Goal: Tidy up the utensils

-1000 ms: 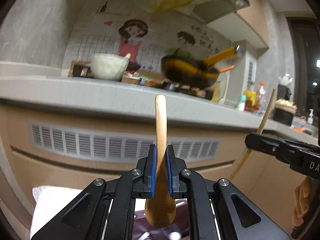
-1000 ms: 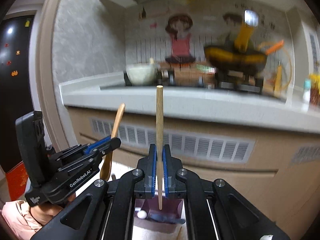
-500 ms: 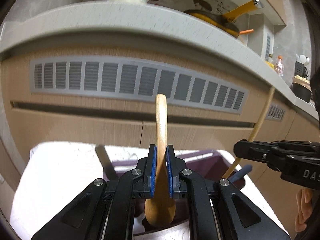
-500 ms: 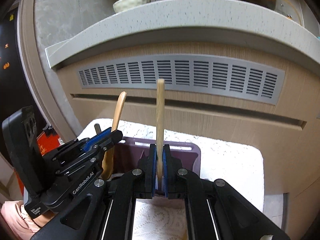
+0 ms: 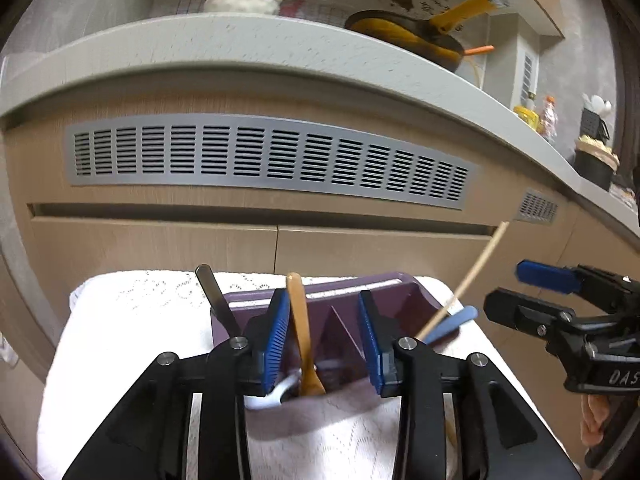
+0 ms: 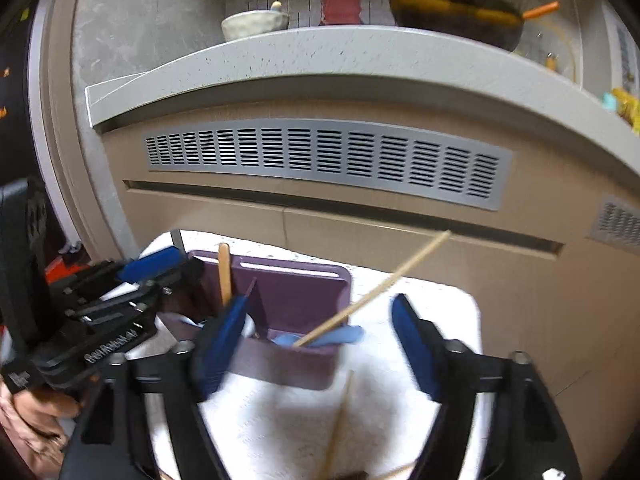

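A purple utensil caddy [image 5: 320,312] [image 6: 296,288] stands on a white lace cloth [image 5: 132,320] [image 6: 420,320]. A wooden spoon [image 5: 302,332] [image 6: 224,274] stands in its left compartment. A wooden chopstick [image 5: 464,280] [image 6: 372,290] leans out of the right compartment beside a blue utensil [image 5: 452,324] [image 6: 336,336]. My left gripper [image 5: 324,340] is open around the spoon. My right gripper [image 6: 316,344] [image 5: 524,292] is open above the caddy's right side. A dark handle [image 5: 214,296] sticks out at the caddy's left.
Another chopstick [image 6: 340,424] lies on the cloth in front of the caddy. A cabinet front with a grey vent [image 5: 264,160] rises just behind. Above, the counter [image 5: 240,56] holds a white bowl [image 5: 236,0] and a yellow-handled pan [image 5: 416,36].
Both grippers lowered to the caddy and opened. The spoon left the left gripper and stands in the caddy; the chopstick left the right gripper and leans in the right compartment.
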`<move>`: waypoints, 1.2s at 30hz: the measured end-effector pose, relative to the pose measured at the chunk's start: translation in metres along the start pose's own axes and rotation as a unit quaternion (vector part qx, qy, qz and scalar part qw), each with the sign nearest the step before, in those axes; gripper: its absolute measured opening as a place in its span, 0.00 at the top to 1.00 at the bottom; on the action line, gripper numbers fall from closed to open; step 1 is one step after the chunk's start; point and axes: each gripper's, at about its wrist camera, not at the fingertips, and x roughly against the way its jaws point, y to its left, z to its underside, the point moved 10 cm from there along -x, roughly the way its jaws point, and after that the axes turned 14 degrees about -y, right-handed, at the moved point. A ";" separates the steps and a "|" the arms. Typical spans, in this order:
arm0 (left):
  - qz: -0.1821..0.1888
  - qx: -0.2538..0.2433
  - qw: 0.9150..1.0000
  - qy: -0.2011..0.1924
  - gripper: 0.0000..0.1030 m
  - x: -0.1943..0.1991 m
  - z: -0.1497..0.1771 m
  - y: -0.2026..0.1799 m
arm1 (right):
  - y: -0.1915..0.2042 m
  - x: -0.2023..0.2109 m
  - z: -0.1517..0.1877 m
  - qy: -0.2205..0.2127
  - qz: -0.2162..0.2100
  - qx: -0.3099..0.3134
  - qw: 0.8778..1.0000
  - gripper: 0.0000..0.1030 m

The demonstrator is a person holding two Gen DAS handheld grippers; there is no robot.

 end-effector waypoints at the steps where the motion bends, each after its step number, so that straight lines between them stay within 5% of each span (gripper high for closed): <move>1: 0.002 -0.005 1.000 0.001 0.58 0.005 0.000 -0.004 | -0.003 0.006 0.002 -0.004 0.005 0.006 1.000 0.10; 6: 0.015 -0.032 0.999 0.020 0.47 0.025 0.011 -0.025 | -0.010 0.034 0.020 -0.024 0.039 0.051 0.998 0.01; 13: 0.068 -0.056 0.992 0.092 0.41 0.047 0.056 -0.049 | -0.030 0.048 0.081 0.055 0.062 0.055 0.995 0.01; 21: 0.161 -0.089 0.961 0.204 0.41 0.067 0.135 -0.083 | -0.059 0.067 0.127 0.081 0.071 0.016 0.994 0.02; 24: 0.194 -0.094 0.951 0.222 0.44 0.069 0.146 -0.101 | -0.067 0.072 0.131 0.080 0.086 0.010 0.993 0.12; 26: 0.210 -0.096 0.945 0.232 0.57 0.065 0.151 -0.111 | -0.070 0.072 0.131 0.080 0.093 0.010 0.992 0.27; 28: 0.226 -0.094 0.938 0.245 0.61 0.059 0.154 -0.122 | -0.072 0.072 0.135 0.089 0.098 0.009 0.991 0.53; 30: 0.228 -0.095 0.935 0.256 0.63 0.050 0.158 -0.129 | -0.074 0.071 0.142 0.105 0.093 -0.004 0.990 0.63; 36: 0.217 -0.094 0.931 0.277 0.68 0.023 0.162 -0.136 | -0.076 0.073 0.163 0.128 0.079 -0.026 0.988 0.64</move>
